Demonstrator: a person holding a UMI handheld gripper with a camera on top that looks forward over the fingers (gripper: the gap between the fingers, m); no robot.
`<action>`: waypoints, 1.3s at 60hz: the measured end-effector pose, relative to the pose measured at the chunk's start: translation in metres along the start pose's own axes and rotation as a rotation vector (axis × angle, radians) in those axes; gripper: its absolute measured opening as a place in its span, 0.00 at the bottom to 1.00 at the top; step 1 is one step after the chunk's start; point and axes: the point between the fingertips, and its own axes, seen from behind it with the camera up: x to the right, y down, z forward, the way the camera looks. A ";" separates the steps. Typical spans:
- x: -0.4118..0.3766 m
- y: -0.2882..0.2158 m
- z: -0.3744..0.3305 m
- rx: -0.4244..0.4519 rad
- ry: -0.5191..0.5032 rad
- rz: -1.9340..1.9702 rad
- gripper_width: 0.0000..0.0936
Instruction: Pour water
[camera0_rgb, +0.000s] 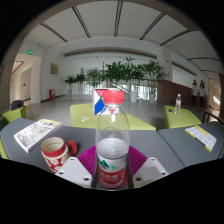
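Note:
A clear plastic water bottle (112, 140) with a red cap and a red and white label stands upright between my fingers. My gripper (112, 172) is shut on the bottle, with both magenta pads (86, 160) pressed against its lower sides. A white and red cup (55, 152) stands on the grey table (170, 145) just left of the left finger, its opening facing up. The bottle's base is hidden behind the fingers, so I cannot tell whether it rests on the table.
A printed leaflet (36, 132) lies on the table at the left and another (203, 137) at the right. Yellow-green chairs (182, 117) and tables stand beyond, with a row of potted plants (125, 72) further back in the hall.

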 end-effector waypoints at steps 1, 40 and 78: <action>0.000 0.000 -0.001 -0.002 0.002 -0.002 0.49; -0.036 0.012 -0.300 -0.174 0.099 0.018 0.91; -0.045 0.025 -0.472 -0.136 0.118 0.024 0.91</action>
